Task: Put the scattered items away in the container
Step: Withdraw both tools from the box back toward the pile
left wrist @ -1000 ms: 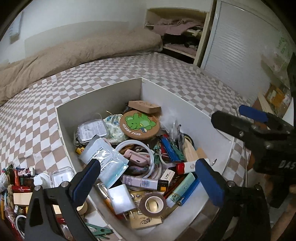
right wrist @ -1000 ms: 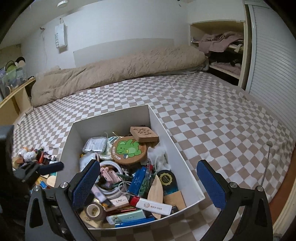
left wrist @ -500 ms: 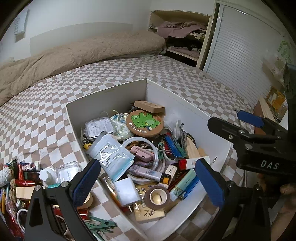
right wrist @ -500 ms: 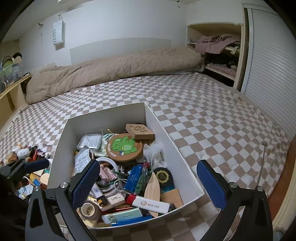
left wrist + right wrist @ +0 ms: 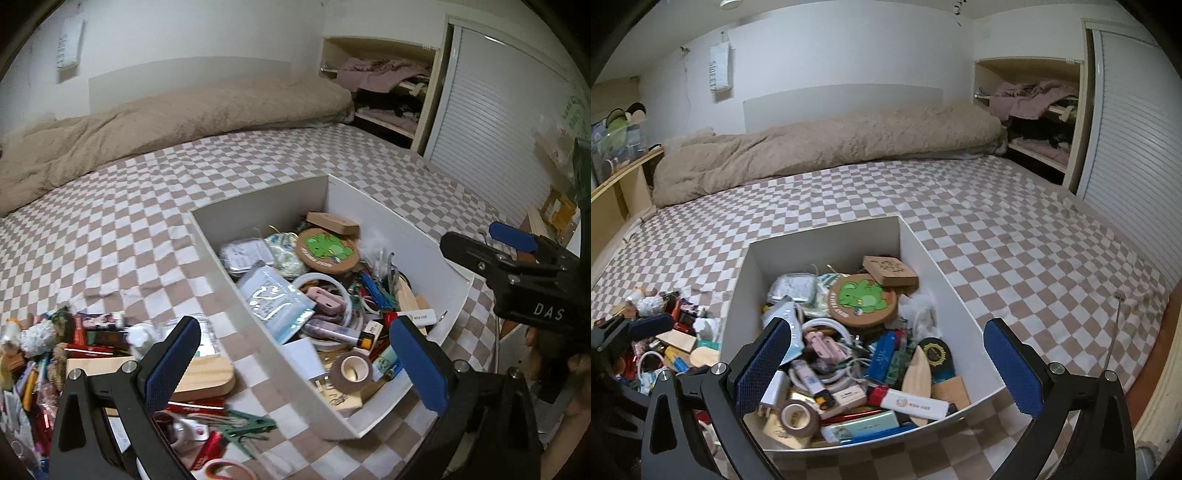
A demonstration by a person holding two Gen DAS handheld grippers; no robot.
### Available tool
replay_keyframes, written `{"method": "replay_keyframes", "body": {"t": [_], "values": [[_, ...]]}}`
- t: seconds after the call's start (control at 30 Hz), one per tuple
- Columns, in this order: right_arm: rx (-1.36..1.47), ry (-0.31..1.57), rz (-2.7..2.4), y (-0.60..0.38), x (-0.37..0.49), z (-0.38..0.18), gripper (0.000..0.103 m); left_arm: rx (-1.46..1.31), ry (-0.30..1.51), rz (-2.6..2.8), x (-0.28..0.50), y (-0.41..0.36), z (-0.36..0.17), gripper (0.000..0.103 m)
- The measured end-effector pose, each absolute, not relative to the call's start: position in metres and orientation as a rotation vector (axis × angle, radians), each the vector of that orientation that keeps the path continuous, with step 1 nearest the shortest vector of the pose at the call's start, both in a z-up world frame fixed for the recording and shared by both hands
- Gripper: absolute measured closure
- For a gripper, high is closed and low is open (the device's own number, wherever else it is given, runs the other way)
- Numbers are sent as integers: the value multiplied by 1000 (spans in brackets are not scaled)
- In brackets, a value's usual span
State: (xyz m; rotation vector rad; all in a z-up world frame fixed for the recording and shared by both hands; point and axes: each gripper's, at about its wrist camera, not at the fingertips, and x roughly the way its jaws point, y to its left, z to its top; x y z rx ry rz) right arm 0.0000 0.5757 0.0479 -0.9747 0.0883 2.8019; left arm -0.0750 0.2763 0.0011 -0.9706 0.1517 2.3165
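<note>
1. Left tool (image 5: 295, 363): jaws spread wide, nothing between the blue pads. Right tool (image 5: 888, 363): likewise wide open and empty. In the left wrist view the right tool's black body shows at the right edge, beyond the container's right wall.

2. Container (image 5: 218, 251): white open box on the checked bed (image 5: 122, 206), already well filled, with a frog coaster (image 5: 327, 251), a foil pouch (image 5: 275, 299) and a tape roll (image 5: 351, 371) among the contents.

3. Scattered pile (image 5: 74, 354) lies on the bed to the left of the container, close beside its left wall. It sits below and left of the left tool; the left pad overlaps a pale wooden board (image 5: 205, 374) in view. Green clips (image 5: 243, 432) and a red pen (image 5: 88, 349) lie near it.

4. Handling, judged:
   - Wooden board: stiff, light, flat. Take it across the thin edges, since a flat-face pinch is not possible against a soft mattress.
   - Pens and clips: light, rigid, slippery. Grip across the mid-length.
   - The soft toy-like item at far left likely compresses and tolerates any grip.
   - Bedding gives underfoot, so pads may snag the sheet.

5. From the right wrist view, the pile (image 5: 665, 343) lies well left of the right tool, which is centred over the container; the left tool seems better placed for the next pick.
</note>
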Motion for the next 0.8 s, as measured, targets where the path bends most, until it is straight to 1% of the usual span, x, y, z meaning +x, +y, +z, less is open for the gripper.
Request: {"method": "replay_keyframes", "body": {"t": [0.23,0.43,0.8], "values": [[-943,48,2833,554,5,60,0,-897,185,2413,-67,239,27,0],[-945,48,2842,540,11,59,0,-876,183,2462,-63,213,38,0],[-931,38,2887,515,15,58,0,-899,111,2554,-56,151,45,0]]}}
